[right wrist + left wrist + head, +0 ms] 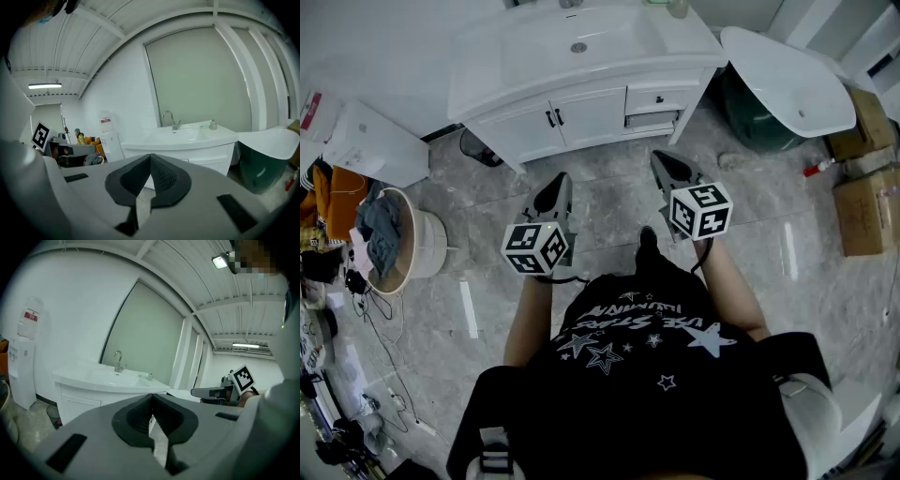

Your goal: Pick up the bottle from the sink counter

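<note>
Closest to the person, at waist height, the left hand-held gripper point(555, 187) and the right hand-held gripper point(668, 167) are held side by side. Both point forward and slightly down, and both have their jaws closed tip to tip with nothing between them. Beyond them is a stretch of grey tiled floor point(609, 187), so neither is yet within reach of anything. Past the floor stands the white cabinet whose top, the desk point(487, 47), has a basin sunk into it. The bottle point(678, 7) stands at the far right corner of that desk, right of the faucet point(169, 118). It lies ahead and to the right of both hand-held grippers, and the right one is plainly the nearer, so my judgement is that the reach falls to that side. The head view cuts the bottle off at its top edge. The right gripper view shows it whole: small, upright, its long axis vertical, and standing alone near the desk's edge.
</note>
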### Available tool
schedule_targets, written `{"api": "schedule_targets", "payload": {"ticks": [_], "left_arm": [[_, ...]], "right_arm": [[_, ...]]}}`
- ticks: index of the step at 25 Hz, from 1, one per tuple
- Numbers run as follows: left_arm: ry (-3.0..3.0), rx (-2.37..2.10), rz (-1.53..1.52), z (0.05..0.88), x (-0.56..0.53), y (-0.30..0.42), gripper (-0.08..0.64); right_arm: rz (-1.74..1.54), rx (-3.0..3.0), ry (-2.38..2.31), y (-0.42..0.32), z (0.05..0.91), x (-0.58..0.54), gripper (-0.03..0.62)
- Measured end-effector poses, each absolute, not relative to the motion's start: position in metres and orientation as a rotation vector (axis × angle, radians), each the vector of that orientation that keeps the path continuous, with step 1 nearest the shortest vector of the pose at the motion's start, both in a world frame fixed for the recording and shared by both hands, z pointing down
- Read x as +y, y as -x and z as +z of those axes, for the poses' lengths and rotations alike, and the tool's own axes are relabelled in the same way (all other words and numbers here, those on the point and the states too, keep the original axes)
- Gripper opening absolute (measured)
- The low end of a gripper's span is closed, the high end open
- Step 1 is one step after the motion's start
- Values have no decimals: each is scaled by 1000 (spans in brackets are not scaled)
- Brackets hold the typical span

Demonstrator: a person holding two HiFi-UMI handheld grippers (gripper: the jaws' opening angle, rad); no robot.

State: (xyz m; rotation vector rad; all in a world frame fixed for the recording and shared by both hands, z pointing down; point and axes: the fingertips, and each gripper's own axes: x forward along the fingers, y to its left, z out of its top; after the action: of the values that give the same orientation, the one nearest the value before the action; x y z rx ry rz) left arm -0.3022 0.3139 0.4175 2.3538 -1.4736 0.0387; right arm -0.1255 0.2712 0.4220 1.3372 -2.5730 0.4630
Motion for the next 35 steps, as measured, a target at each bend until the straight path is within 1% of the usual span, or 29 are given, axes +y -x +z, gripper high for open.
{"api": "schedule_targets", "payload": {"ticks": [12, 22, 28, 35], "left_arm": [[-2329, -1473, 72, 430, 327, 314, 8], [-2344, -1462, 135, 442, 340, 312, 8], [-2354, -1473, 173, 446, 318, 295, 8], [-2327, -1500, 181, 448, 248, 276, 8]], "right_arm": [[471, -2564, -1329, 135, 432, 286, 6], [527, -2507, -1416, 116, 452, 304, 6], [530, -2520, -1436, 99, 450, 275, 6], [553, -2547, -1389, 84, 459, 200, 6]]}}
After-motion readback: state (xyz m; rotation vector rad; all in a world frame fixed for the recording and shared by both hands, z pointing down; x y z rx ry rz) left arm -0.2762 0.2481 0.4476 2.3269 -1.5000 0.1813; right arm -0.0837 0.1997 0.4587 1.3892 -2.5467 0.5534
